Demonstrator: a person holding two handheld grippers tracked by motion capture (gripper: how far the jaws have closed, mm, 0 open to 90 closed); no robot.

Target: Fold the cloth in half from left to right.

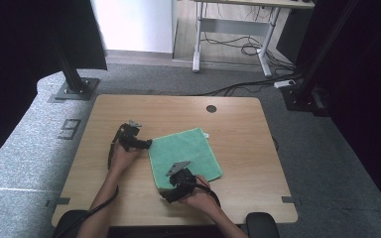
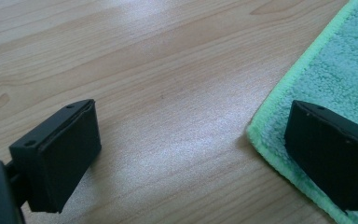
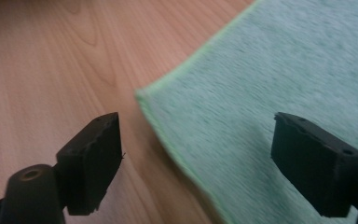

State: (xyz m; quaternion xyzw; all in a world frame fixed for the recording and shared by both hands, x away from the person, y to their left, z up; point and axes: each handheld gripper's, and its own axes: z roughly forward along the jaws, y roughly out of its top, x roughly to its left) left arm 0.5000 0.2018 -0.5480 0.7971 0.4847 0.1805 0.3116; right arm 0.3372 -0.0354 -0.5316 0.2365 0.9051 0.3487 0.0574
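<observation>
A green microfibre cloth [image 1: 184,156] lies flat on the wooden table [image 1: 238,134]. My left gripper [image 1: 146,144] sits at the cloth's far left corner. In the left gripper view it [image 2: 191,149] stands open, one jaw over bare wood and the other over the cloth [image 2: 335,70] just inside its edge. My right gripper [image 1: 167,192] is at the near left corner. In the right gripper view it [image 3: 200,158] is open, the cloth's [image 3: 284,70] corner lies between the jaws, and the pads are not pressing on it.
A round cable hole [image 1: 211,108] sits near the table's far edge. Black frame posts [image 1: 72,74] stand on the carpet at the back left and back right. A white desk frame [image 1: 230,29] with loose cables is farther back.
</observation>
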